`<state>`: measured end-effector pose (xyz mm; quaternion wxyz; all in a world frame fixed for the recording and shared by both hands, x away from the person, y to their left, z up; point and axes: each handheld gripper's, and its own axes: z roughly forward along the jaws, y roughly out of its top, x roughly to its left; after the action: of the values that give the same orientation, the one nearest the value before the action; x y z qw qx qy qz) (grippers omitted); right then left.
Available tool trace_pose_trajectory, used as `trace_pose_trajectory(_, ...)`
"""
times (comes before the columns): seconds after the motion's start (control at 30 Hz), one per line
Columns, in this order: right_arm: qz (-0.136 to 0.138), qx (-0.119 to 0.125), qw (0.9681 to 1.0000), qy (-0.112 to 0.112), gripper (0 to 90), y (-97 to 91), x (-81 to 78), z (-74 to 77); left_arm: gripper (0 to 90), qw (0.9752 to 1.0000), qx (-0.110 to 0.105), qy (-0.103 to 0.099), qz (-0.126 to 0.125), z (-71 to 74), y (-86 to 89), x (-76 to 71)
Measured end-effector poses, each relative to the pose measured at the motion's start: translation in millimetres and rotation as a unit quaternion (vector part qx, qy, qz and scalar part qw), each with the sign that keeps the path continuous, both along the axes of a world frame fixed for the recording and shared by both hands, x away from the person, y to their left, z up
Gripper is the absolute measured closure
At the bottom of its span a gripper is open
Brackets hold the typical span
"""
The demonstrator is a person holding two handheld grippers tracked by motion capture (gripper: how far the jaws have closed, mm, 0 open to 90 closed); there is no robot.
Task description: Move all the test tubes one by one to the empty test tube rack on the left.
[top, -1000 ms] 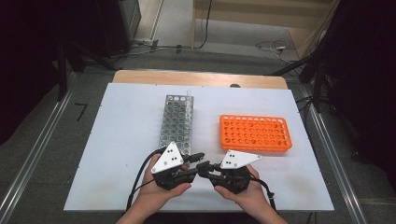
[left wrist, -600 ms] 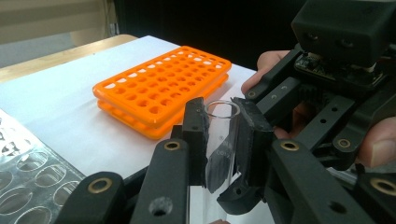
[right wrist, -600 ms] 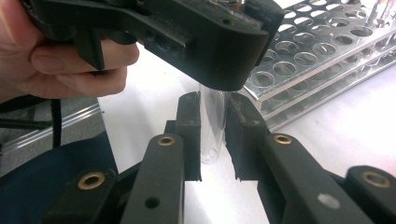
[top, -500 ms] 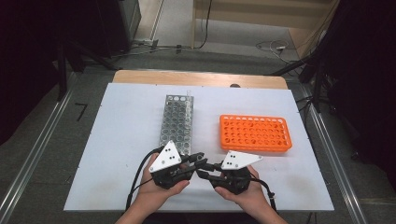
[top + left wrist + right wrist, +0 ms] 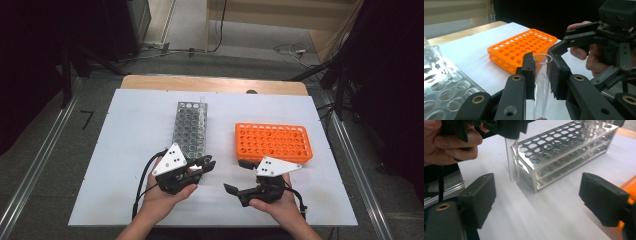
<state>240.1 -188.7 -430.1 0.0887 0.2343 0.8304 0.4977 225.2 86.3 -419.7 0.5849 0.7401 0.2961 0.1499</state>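
Test tube (image 5: 542,82), a clear glass cylinder with an open rim, stands upright between the two black jaws of the left gripper (image 5: 541,75), whose pads press on its wall from both sides just below the rim; faint printed marks run down the glass. In the right gripper view the same tube (image 5: 512,160) hangs from the left gripper (image 5: 509,128) with its rounded bottom just above the white table (image 5: 544,220), just beside the near end of the metal rack (image 5: 564,152) and outside its wells. In the high view the left gripper (image 5: 202,166) sits at the near end of the metal rack (image 5: 189,127), and the person's left hand (image 5: 162,197) grasps it from below. The right gripper (image 5: 240,175) lies apart from it, to its right, in front of the orange rack (image 5: 274,141), and is held by the right hand (image 5: 280,207). Its jaws have just been opening and now stand wide apart, with nothing between them; the right gripper view shows bare table surface in the gap. In the left gripper view the right gripper (image 5: 564,43) appears beyond the tube, near it yet not touching it, with the orange rack (image 5: 521,50) lying flat behind and a second clear tube (image 5: 434,53) standing in the metal rack (image 5: 446,92) at the left edge.
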Motion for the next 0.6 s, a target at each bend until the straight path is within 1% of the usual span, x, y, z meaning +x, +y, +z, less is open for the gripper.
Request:
trace_pose_trajectory(0.03,-0.001,0.001,1.0000,0.001,7.4,-3.8,0.7,0.2,76.0,1.0000,0.003,-0.001,0.002,0.7,1.1,1.4)
trace_pose_trajectory(0.1,-0.005,0.004,1.0000,0.001,6.4,-12.1,1.8,0.4,76.0,1.0000,-0.001,-0.003,0.006,1.5,2.5,4.4)
trace_pose_trajectory(0.17,-0.009,0.011,0.9999,0.002,4.9,-21.0,3.2,0.0,76.0,0.9999,0.001,-0.006,0.009,3.2,4.1,7.5)
trace_pose_trajectory(0.27,-0.019,0.008,0.9998,0.000,1.7,-33.3,4.3,-1.6,76.0,0.9999,0.001,-0.008,0.014,6.5,5.4,12.3)
trace_pose_trajectory(0.33,-0.021,0.006,0.9997,0.005,0.0,-40.6,4.7,-3.0,76.0,0.9998,0.001,-0.010,0.017,8.5,6.4,16.0)
trace_pose_trajectory(0.47,-0.029,0.009,0.9995,0.006,0.0,-53.9,4.8,-4.4,76.0,0.9996,0.004,-0.017,0.024,10.1,7.4,22.7)
trace_pose_trajectory(0.57,-0.041,0.010,0.9991,0.006,0.0,-63.1,4.8,-5.0,76.0,0.9995,0.001,-0.014,0.030,10.4,8.3,28.4)
trace_pose_trajectory(0.6,-0.043,0.010,0.9990,0.006,0.0,-66.2,5.0,-5.6,76.0,0.9994,0.004,-0.015,0.032,10.9,8.9,30.5)
